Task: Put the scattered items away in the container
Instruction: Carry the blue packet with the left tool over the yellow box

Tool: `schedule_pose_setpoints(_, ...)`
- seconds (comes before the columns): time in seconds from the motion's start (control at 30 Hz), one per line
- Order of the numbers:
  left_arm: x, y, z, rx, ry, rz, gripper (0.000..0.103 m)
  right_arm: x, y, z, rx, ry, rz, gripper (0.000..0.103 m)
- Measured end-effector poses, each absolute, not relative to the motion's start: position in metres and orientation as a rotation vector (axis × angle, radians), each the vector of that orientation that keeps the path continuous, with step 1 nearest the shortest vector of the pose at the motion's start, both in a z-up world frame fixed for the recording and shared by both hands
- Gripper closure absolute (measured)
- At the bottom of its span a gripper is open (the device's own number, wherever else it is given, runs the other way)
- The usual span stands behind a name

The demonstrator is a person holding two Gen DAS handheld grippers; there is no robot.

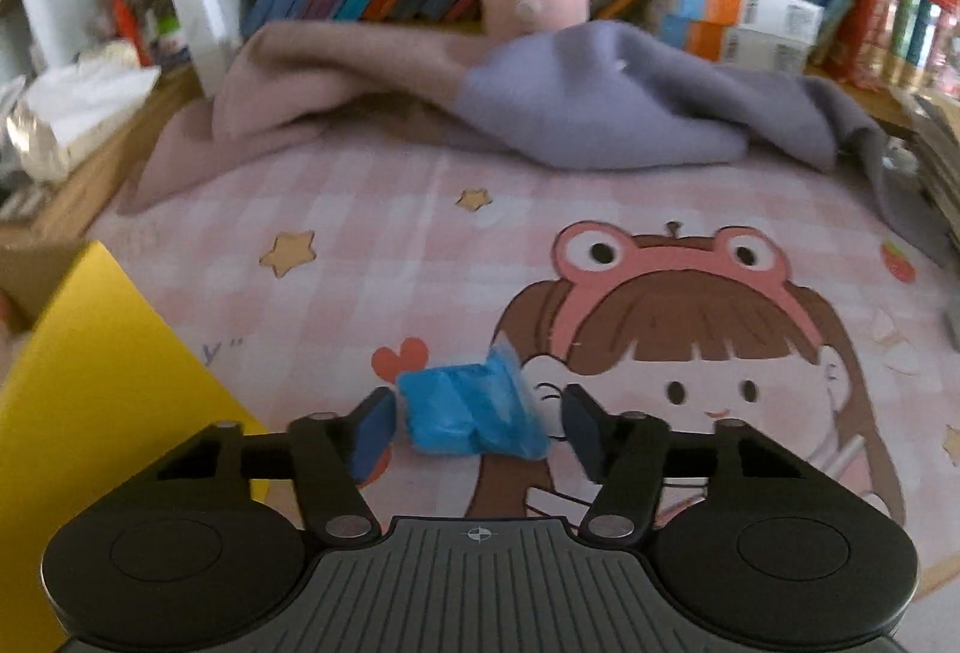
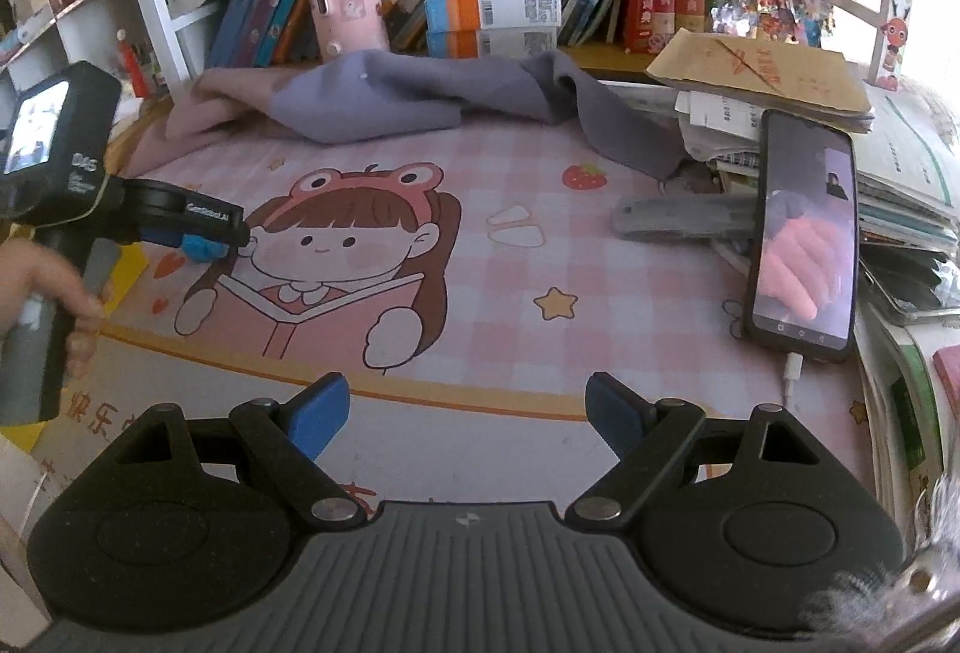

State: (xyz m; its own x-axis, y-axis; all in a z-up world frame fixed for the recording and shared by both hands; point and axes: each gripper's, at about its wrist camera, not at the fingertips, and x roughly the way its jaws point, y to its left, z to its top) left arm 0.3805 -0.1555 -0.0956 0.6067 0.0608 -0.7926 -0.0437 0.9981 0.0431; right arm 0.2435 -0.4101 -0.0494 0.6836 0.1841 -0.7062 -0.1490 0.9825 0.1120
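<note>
Closing my left claw (image 1: pixel 477 428) around the blue packet (image 1: pixel 474 410) on the bench mat (image 1: pixel 420 263) — pads just beside it, not clearly pressing — I next need a firm pinch and lift toward the yellow container (image 1: pixel 90 383), right claw (image 2: pixel 468 413) wide and empty.

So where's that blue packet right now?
The blue packet lies on the pink mat between the left gripper fingers, beside the yellow box.

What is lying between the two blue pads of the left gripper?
In the left wrist view, a small crumpled blue plastic packet lies on the pink cartoon desk mat between the left gripper's pads; whether they press it is unclear.
</note>
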Motion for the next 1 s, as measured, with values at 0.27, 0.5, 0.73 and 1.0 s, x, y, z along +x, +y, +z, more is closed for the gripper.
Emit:
schedule_pose_setpoints(0.27, 0.383, -0.149, -0.093, 0.005, 0.908, -0.009, 0.066, 0.247, -0.400, -0.051, 0.017, 0.808, 0.229, 0.018)
schedule_pose_setpoints(0.5, 0.363, -0.152, -0.069, -0.010, 0.859, -0.070, 0.067, 0.248, -0.393, -0.050, 0.006, 0.796, 0.241, 0.018)
schedule_pose_setpoints(0.73, 0.315, -0.147, -0.031, -0.041, 0.795, -0.156, 0.067, 0.242, -0.380, -0.044, -0.015, 0.765, 0.264, 0.022)
schedule_pose_setpoints(1.0, 0.260, -0.121, -0.006, -0.047, 0.755, -0.184, 0.067, 0.239, -0.367, -0.051, -0.018, 0.799, 0.245, 0.070)
